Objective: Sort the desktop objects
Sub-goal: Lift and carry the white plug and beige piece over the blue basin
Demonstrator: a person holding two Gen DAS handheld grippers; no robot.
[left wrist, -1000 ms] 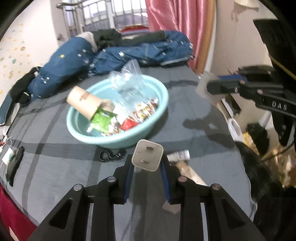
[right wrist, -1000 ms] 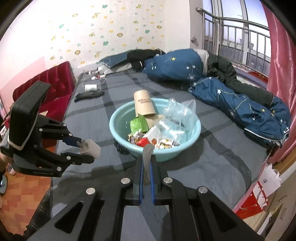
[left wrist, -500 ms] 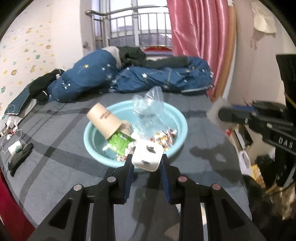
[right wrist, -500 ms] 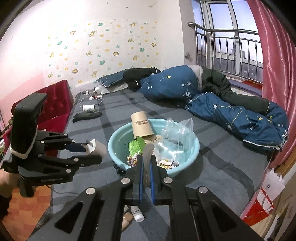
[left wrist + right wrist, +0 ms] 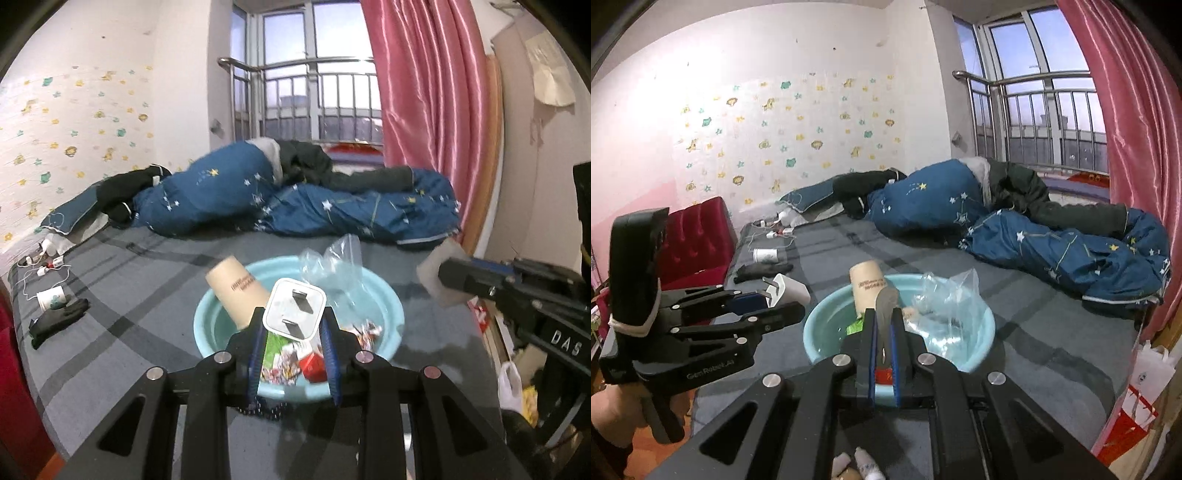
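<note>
Both tongs are carrying loads above the bed. Left tongs (image 5: 293, 326) are gripping a white charger plug (image 5: 294, 314) by its sides, prongs facing up toward the camera; in the right wrist view the same plug (image 5: 786, 291) is hanging in the air to the left of the teal basin (image 5: 982, 325), not over it. Right tongs (image 5: 885, 332) are pinching a thin grey flat piece (image 5: 886, 306), edge-on and hard to identify, held just in front of the basin's near rim.

Resting on the grey plaid bed cover (image 5: 129, 295), the basin (image 5: 388, 299) is already holding a brown paper cup (image 5: 236, 291) lying tilted, a clear plastic bag (image 5: 332, 266), a green packet and candy wrappers. Small tubes (image 5: 866, 467) are lying on the cover near the right tongs.

Judging by this, the carry step is in hand for both items. Next, each tong needs moving forward until its load is clearly above the basin's open middle, then releasing. Dropping the plug onto the tilted cup may make it bounce out.
</note>
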